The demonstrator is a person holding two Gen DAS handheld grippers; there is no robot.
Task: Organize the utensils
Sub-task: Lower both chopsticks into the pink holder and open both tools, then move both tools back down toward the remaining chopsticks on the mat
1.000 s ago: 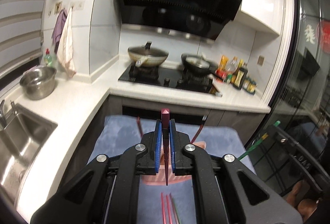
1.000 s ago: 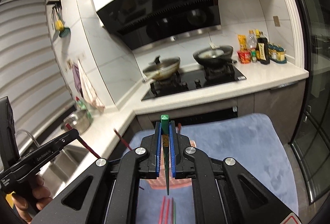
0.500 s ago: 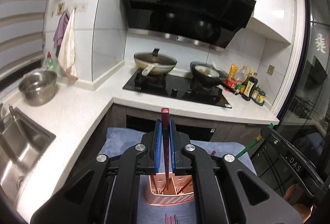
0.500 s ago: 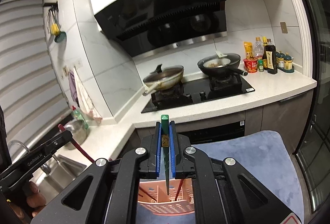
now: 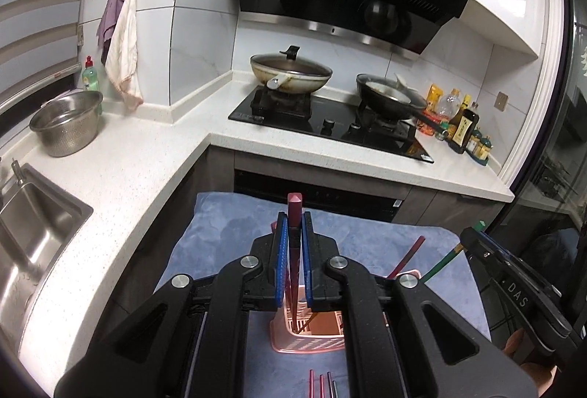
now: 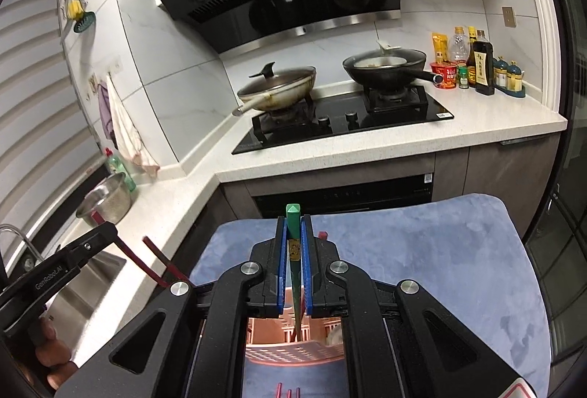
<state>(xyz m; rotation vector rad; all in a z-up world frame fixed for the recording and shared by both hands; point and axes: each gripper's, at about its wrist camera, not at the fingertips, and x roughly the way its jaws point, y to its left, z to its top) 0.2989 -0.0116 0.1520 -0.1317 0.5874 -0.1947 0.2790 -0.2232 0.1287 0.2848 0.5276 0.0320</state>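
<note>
Both grippers are clamped on one chopstick each, held near upright with the tip downward, which I judge is the posture for dropping it into the holder. The left gripper [image 5: 293, 262] has its blue pads closed on a dark red chopstick [image 5: 294, 214], whose lower end reaches into the pink slotted utensil holder [image 5: 308, 339] directly below. The right gripper [image 6: 293, 262] is likewise closed on a green chopstick [image 6: 292, 222], its tip entering the same holder [image 6: 293, 350] at six o'clock from the pads. The holder stands on a blue cloth [image 5: 227, 233] spread over the worktop in front of the stove. Count: two chopsticks in hand (one red, one green); in the left view, at least one more red stick [image 5: 407, 256] leaning out of the holder at about two o'clock from it; and three or four loose chopsticks [image 5: 321, 385] lying on the cloth at six o'clock from the holder, red with one greyish, partly hidden by the gripper bodies. Contents inside the holder cannot be counted. Insertion is under way, not completed.
</note>
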